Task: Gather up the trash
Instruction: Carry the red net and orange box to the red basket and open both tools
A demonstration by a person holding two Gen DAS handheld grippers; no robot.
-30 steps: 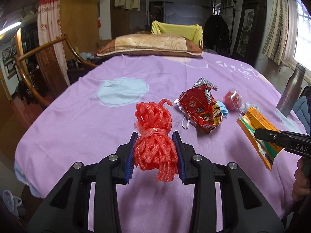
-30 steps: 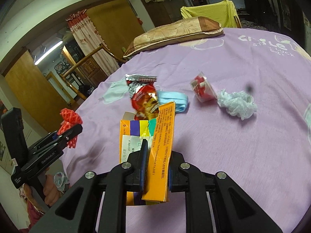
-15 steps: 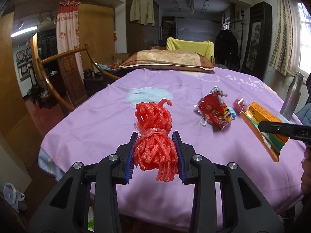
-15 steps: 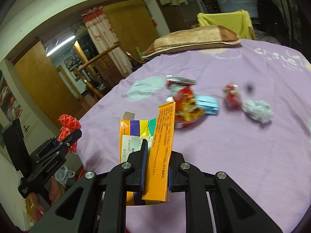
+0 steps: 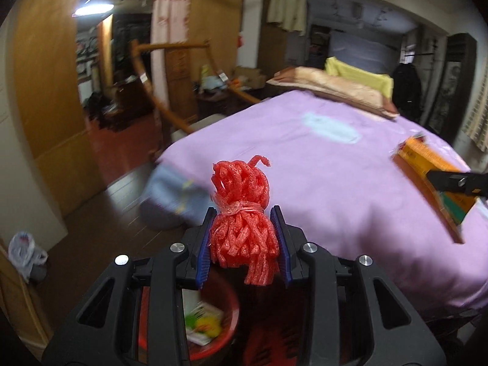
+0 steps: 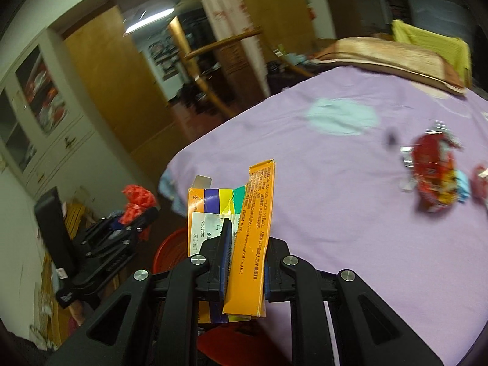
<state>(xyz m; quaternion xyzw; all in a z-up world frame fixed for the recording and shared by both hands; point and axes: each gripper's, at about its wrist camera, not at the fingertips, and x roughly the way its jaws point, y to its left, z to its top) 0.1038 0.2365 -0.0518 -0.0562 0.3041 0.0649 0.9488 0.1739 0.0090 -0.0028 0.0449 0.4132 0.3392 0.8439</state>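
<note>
Left wrist view, left to right: wooden door panels [image 5: 45, 116], dark wood floor [image 5: 100, 213] with a white plastic bag [image 5: 26, 251] lying on it, red-and-white curtain [image 5: 169, 39], curved wooden frame [image 5: 158, 91]. Left gripper [image 5: 244, 238] is pinching a bundle of red foam netting [image 5: 242, 210] between its blue pads [image 5: 204, 247]; it hangs over the floor off the bed's near corner. Below it sits a red bin [image 5: 213, 320] with some paper and something yellow inside, blurred, maybe packaging. Bed [image 5: 335, 189] with a purple sheet fills the right side; light blue patch [image 5: 332, 126] printed on the sheet. Brown pillow [image 5: 332, 87] at the far end, yellow cloth [image 5: 360, 76] behind it, pale jacket [image 5: 286, 9] hanging on the wall, dark clothes [image 5: 405, 82] at the right.

Right wrist view: white cabinet with glass doors [image 6: 33, 116] at far left, ceiling strip light [image 6: 149, 19], doorway beyond. Right gripper [image 6: 244, 262] is clamped on a flattened orange carton [image 6: 244, 228], standing upright, over the bed's near edge; the red bin's rim shows just left of it. Still on the sheet to the right: red snack wrapper [image 6: 433, 174], a light blue item [image 6: 462, 189] touching it, a small red piece [image 6: 480, 183] at the frame edge.
</note>
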